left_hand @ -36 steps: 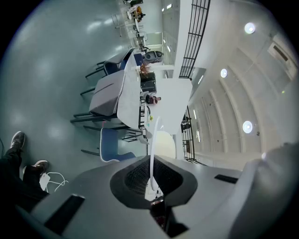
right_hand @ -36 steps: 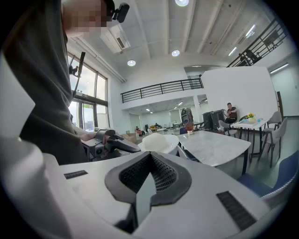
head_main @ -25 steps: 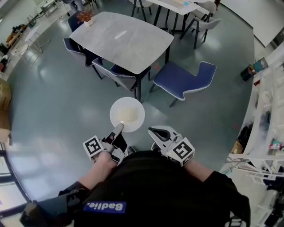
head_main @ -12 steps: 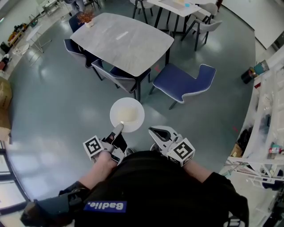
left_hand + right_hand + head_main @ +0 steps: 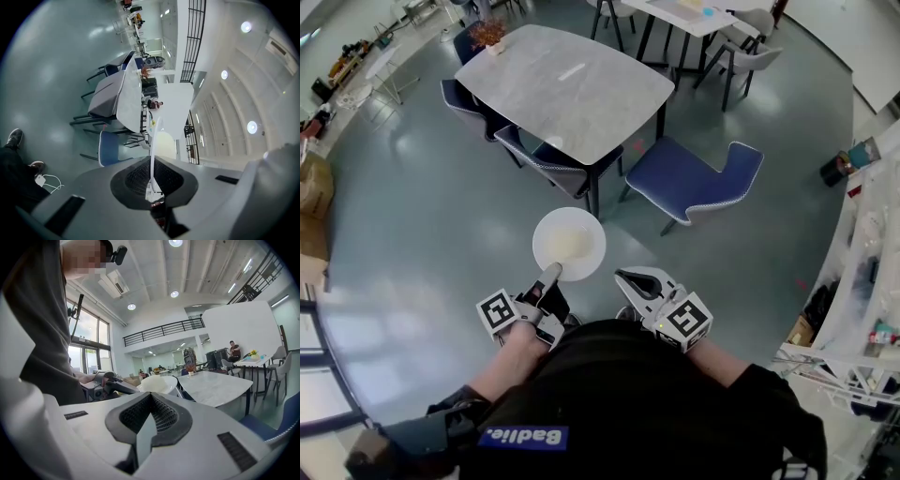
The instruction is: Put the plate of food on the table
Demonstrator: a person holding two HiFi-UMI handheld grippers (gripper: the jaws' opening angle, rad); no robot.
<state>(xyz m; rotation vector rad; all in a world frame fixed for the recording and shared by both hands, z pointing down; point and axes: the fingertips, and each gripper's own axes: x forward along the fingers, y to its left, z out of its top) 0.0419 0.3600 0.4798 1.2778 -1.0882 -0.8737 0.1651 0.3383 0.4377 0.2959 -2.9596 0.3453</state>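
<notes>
2 tongs: the left tongs (image 5: 551,271) pinch the rim of the plate (image 5: 546,230) of pale food, above the floor (image 5: 441,216), short of the bench (image 5: 572,84); the right tongs (image 5: 621,275), also short of the bench, are closed and empty.

Canteen-like hall: marble tables (image 5: 567,89), blue chairs (image 5: 689,173), mezzanine railing (image 5: 164,329).

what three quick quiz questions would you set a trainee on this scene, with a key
1. True or false: the plate already rests on the table.
2. Which gripper clamps the plate's rim? A left, B right, C both.
3. What colour is the seat of the chair pulled out from the table?
Key: 1 false, it is held short of it; 2 A, the left gripper; 3 blue.
</notes>
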